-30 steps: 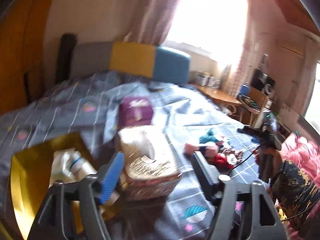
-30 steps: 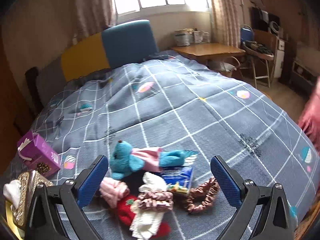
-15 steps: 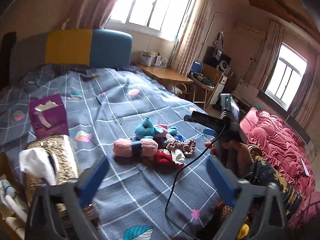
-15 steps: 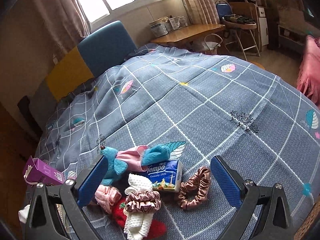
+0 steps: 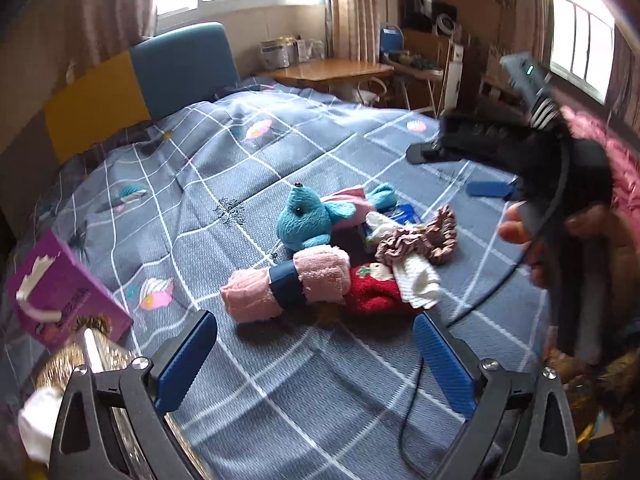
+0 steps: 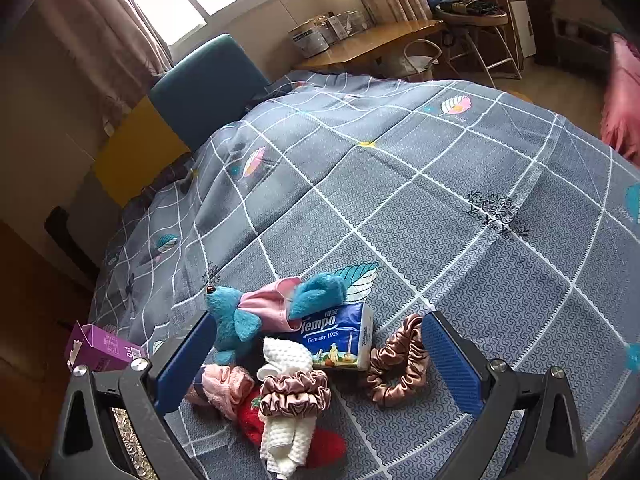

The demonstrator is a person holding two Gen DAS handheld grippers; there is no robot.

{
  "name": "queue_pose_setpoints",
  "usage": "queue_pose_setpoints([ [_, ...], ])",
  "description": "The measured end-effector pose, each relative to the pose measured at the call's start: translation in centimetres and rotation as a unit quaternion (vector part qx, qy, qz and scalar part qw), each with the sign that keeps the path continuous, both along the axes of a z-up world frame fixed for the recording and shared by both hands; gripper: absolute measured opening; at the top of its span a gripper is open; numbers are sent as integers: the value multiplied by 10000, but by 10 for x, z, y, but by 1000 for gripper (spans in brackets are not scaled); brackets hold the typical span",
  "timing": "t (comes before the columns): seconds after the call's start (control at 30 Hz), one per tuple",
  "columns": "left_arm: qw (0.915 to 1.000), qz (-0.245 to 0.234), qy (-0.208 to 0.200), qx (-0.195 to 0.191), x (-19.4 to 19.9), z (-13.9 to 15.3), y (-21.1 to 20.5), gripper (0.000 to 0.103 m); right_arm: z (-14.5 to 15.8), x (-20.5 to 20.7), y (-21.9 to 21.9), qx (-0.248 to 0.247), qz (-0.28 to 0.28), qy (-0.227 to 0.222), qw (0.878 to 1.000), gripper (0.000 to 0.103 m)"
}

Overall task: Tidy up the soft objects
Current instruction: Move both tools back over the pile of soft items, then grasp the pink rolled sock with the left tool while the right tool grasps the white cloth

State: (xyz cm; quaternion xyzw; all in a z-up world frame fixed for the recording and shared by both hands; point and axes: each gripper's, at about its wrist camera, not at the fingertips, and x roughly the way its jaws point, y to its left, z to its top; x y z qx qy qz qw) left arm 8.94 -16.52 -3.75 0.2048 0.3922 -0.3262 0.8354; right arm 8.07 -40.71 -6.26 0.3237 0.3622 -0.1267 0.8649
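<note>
A pile of soft things lies on the grey checked bedspread: a blue plush toy, a pink rolled towel with a blue band, a red cloth, a white waffle cloth and brown scrunchies. My left gripper hangs open just short of the pink towel, holding nothing. My right gripper is open above the pile, framing the Tempo tissue pack, the plush and a scrunchie. In the left view it hovers right of the pile, held by a hand.
A purple tissue box and a gold tissue holder sit left of the pile. A black cable trails over the bed's near edge. The yellow and blue headboard, a wooden desk and pink bedding lie beyond.
My left gripper swung right from the gold tissue holder toward the soft pile, dipping, and its jaws widened. My right gripper rolled a little and now looks more steeply down on the pile.
</note>
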Motion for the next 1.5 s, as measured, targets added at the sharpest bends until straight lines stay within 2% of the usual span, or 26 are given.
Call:
queue_pose_setpoints([
  [0.13, 9992, 20, 327, 249, 26, -17, -16, 100, -2, 0, 0, 114, 57, 5, 9999, 103],
  [0.3, 9968, -111, 176, 775, 50, -33, -39, 100, -4, 0, -1, 289, 90, -7, 9995, 103],
  [0.47, 9905, -570, 76, 1251, 71, -50, -61, 100, -5, 0, -3, 424, 149, -24, 9990, 103],
  [0.63, 9828, -1060, 250, 1493, 86, -68, -75, 100, -8, 2, -1, 465, 217, 54, 9987, 103],
  [0.7, 9811, -1075, 383, 1564, 93, -78, -77, 99, -8, 3, -1, 450, 232, 61, 9987, 103],
  [0.77, 9831, -980, 681, 1392, 100, -83, -74, 86, -8, 3, 0, 398, 232, 67, 9989, 103],
  [0.8, 9835, -920, 992, 1202, 104, -84, -71, 71, -8, 3, 0, 368, 227, 74, 9990, 103],
  [0.87, 9857, -701, 1124, 1043, 105, -82, -66, 66, -7, 3, -1, 303, 167, 89, 9994, 103],
  [1.03, 9866, -430, 1208, 1004, 93, -71, -55, 52, -11, 2, -8, 374, -8, 151, 9992, 103],
  [1.2, 9884, 44, 1307, 778, 78, -64, -34, 51, -16, 10, 4, 383, 429, 325, 9978, 101],
  [1.3, 9893, 297, 1294, 600, 64, -62, -19, 51, -28, 20, 19, 144, 802, 867, 9929, 93],
  [1.37, 9893, 449, 1309, 469, 55, -61, -11, 51, -39, 25, 23, 154, 948, 1200, 9881, 73],
  [1.47, 9889, 567, 1341, 298, 43, -59, -2, 51, -52, 29, 27, 88, 1067, 1611, 9811, 55],
  [1.5, 9890, 563, 1342, 274, 39, -59, 0, 52, -54, 30, 30, 148, 1197, 1621, 9794, 54],
])
